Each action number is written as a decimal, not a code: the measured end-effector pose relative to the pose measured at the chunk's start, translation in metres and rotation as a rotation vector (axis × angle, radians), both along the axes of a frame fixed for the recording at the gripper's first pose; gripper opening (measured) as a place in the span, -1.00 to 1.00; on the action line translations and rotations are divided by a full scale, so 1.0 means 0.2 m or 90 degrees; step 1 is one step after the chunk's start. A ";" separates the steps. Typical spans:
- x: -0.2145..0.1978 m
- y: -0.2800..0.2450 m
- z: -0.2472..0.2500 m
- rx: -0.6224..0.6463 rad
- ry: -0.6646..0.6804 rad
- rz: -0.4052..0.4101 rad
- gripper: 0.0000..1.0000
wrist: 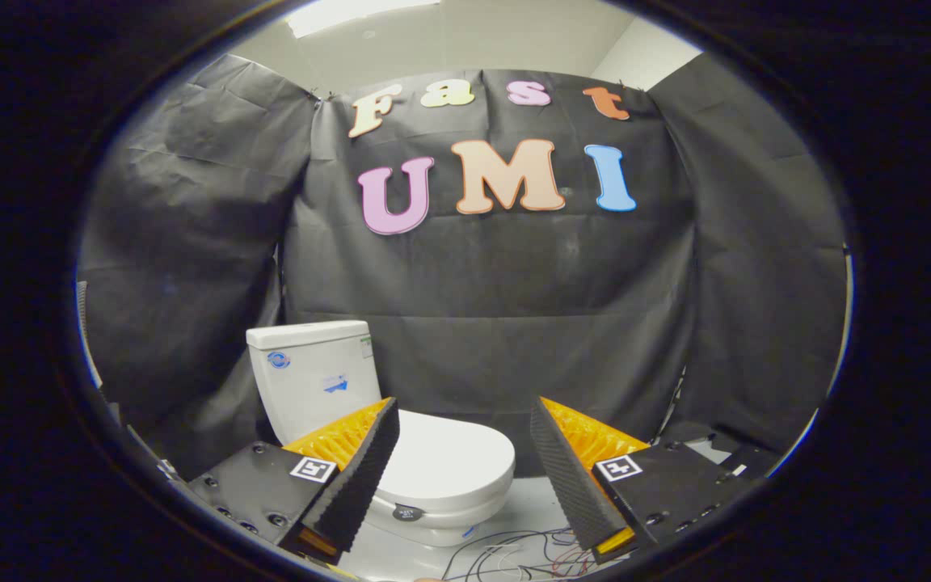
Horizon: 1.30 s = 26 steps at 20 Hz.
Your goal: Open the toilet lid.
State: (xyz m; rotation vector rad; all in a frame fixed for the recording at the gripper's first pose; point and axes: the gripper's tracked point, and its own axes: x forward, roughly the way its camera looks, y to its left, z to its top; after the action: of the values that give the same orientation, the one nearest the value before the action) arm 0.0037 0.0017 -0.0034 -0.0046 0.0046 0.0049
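Hovering hand-held gripper [464,412], fingers wide apart, gripping nothing, closed toilet lid [453,465] ahead.

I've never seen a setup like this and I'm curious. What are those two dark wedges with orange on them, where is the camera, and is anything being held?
The camera rides on a hand-held gripper that a person carries; it looks forward along the two black, ribbed-foam fingers with orange backs. They stand wide open and hold nothing. Beyond them, apart from both, stands a white ceramic toilet with its flat white lid down and its white tank behind. Thin loose wires lie on the pale floor beside it.
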 end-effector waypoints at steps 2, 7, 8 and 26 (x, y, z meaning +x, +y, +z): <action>0.03 0.00 -0.03 0.000 0.006 0.003 1.00; 0.22 0.02 0.02 -0.005 0.003 0.006 1.00; 0.23 0.03 0.00 -0.009 0.010 0.009 1.00; 0.64 0.49 0.02 0.058 -0.047 0.079 0.93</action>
State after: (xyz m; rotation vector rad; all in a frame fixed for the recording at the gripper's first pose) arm 0.1317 0.0990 0.0010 0.0860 -0.0694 0.1295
